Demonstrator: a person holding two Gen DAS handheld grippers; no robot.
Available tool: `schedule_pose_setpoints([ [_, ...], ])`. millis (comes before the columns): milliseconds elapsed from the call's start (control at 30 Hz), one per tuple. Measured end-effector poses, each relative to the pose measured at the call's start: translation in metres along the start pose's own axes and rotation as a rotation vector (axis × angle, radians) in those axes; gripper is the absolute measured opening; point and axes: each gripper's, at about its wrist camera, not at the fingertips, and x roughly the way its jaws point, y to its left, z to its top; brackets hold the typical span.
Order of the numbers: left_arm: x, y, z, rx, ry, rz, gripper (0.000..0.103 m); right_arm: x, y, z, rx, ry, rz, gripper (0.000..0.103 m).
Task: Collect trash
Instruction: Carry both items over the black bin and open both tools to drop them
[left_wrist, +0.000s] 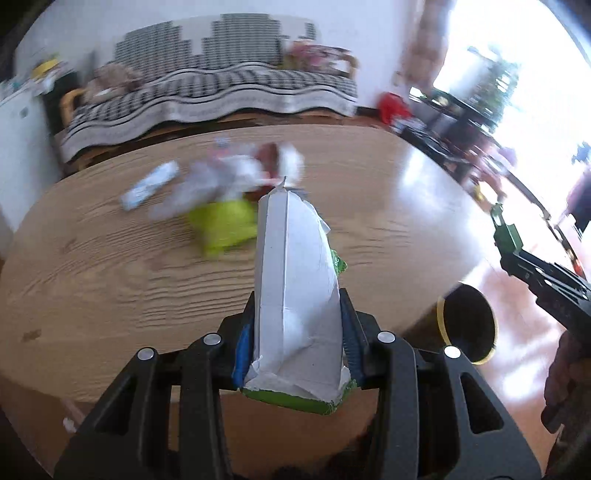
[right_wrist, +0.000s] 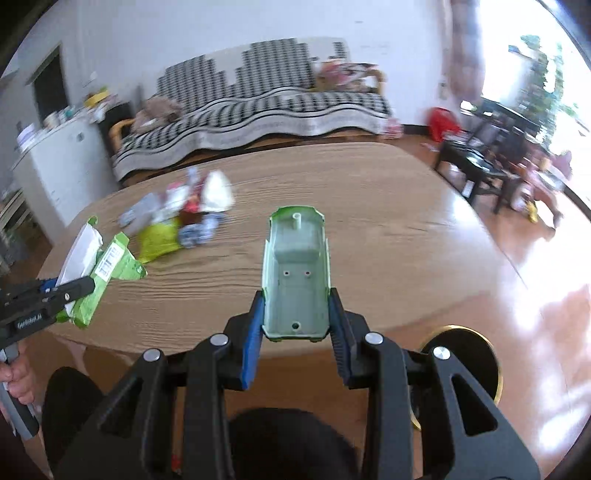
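Clamping one torn packet (left_wrist: 295, 291), left gripper (left_wrist: 297, 332); right gripper (right_wrist: 295, 321) pinches one green shell (right_wrist: 295, 273); one bin (left_wrist: 467, 323).

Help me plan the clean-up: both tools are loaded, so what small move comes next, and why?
Probably swing the right tool, shut on the green plastic shell, right and down over the bin and release. The bin stands open beside the table, nearest that tool; the left tool holds the torn carton.

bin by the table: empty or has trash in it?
Cannot tell. The bin stands on the floor, opening up; its inside is dark in the left view, and the right gripper hides it.
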Motion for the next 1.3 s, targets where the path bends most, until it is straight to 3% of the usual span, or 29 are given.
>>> schedule_pose_setpoints([
  [333, 0.06, -0.186, 0.012, 0.212, 0.044, -0.213, 0.04, -0.027, -0.15, -0.041, 0.142, 0.006, -0.178, 0.033],
  [600, 0.126, -0.292, -0.014, 0.323, 0.132, -0.324, 0.04, -0.013, -0.237, -0.083, 0.251, 0.06, -0.251, 0.033],
  [767, 0.175, -0.322, -0.038, 0.353, 0.245, -0.358, 0.04, 0.012, -0.272, -0.109, 0.314, 0.122, -0.239, 0.033],
  [967, 0.214, -0.337, -0.065, 0.403, 0.302, -0.355, 0.041, 0.043, -0.286, -0.135, 0.367, 0.19, -0.217, 0.033],
  [1300, 0.233, -0.351, -0.065, 0.433, 0.313, -0.312, 0.041, 0.074, -0.292, -0.144, 0.394, 0.238, -0.19, 0.033],
])
